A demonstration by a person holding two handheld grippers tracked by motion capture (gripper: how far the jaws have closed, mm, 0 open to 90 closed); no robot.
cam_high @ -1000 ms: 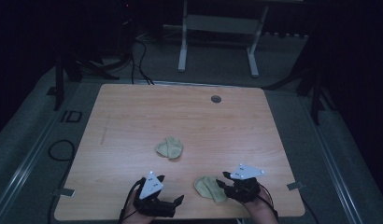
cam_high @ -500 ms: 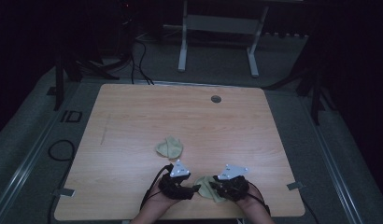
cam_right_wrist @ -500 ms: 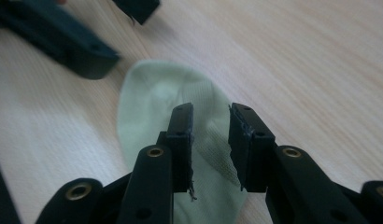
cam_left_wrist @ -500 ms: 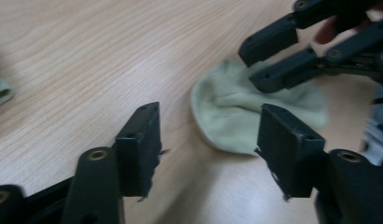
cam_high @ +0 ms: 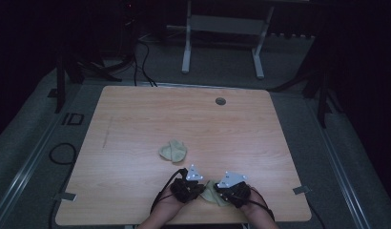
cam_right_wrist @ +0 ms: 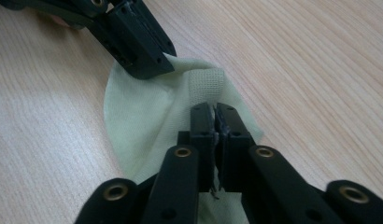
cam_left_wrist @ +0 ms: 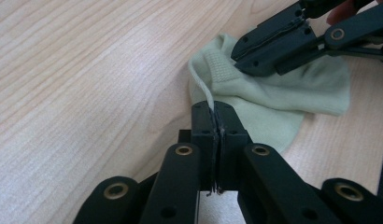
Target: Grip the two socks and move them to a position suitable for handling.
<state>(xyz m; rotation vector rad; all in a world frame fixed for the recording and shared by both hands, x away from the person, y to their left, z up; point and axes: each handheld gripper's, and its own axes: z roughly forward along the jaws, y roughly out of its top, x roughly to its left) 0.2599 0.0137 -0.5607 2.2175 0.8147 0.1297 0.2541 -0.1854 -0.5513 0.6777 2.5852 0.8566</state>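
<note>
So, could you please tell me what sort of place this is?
Probably a dim lab or recording studio: a lone wooden table on grey carpet, loose cables on the floor, and a white metal stand behind it.

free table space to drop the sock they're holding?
Bare wood: the whole far half up to the round grommet, plus the left side and right side. Crowded: near edge, where both grippers pinch the sock; a second sock lies mid-table.

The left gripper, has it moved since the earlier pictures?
Yes. In the high view the left gripper has gone right along the table's near edge, to the near sock. Its jaws have just been closing and now pinch the sock's edge.
</note>
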